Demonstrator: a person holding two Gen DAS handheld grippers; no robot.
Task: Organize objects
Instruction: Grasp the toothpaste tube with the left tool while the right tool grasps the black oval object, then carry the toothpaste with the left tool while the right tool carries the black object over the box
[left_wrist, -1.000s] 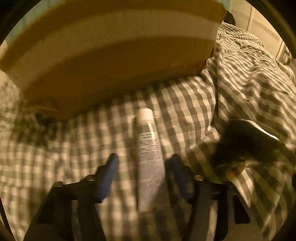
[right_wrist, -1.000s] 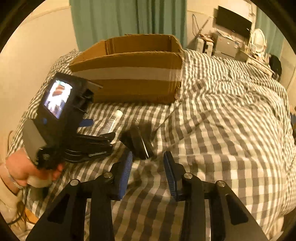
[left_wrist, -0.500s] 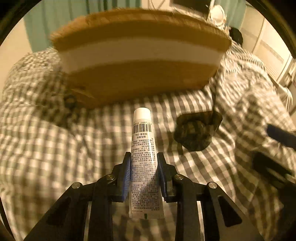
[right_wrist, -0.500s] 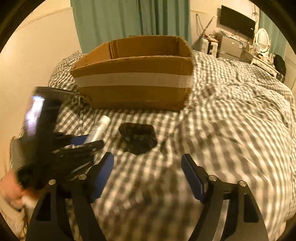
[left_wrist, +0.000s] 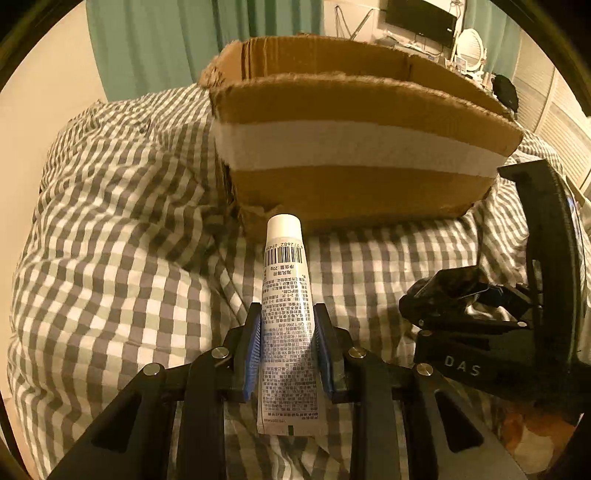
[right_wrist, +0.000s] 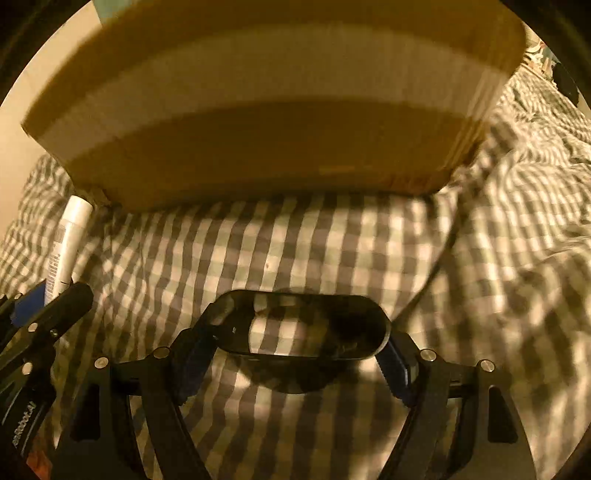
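My left gripper (left_wrist: 287, 343) is shut on a white tube (left_wrist: 286, 295) with a white cap and barcode, held above the checked bedspread and pointing at the cardboard box (left_wrist: 351, 147). The tube also shows at the left of the right wrist view (right_wrist: 68, 236). My right gripper (right_wrist: 295, 363) is low over the bed with its pads on either end of a flat black glossy object (right_wrist: 299, 332). The view is blurred, so I cannot tell if it grips it. The right gripper shows at the right of the left wrist view (left_wrist: 480, 306).
The open box with a pale tape band stands on the checked bedspread (left_wrist: 110, 258), close ahead in the right wrist view (right_wrist: 277, 110). Green curtains (left_wrist: 166, 37) hang behind. A television and shelves (left_wrist: 421, 14) stand at the far right.
My left gripper closed on the tube and lifted it toward the box. My right gripper dropped down around the black object and narrowed onto its ends.
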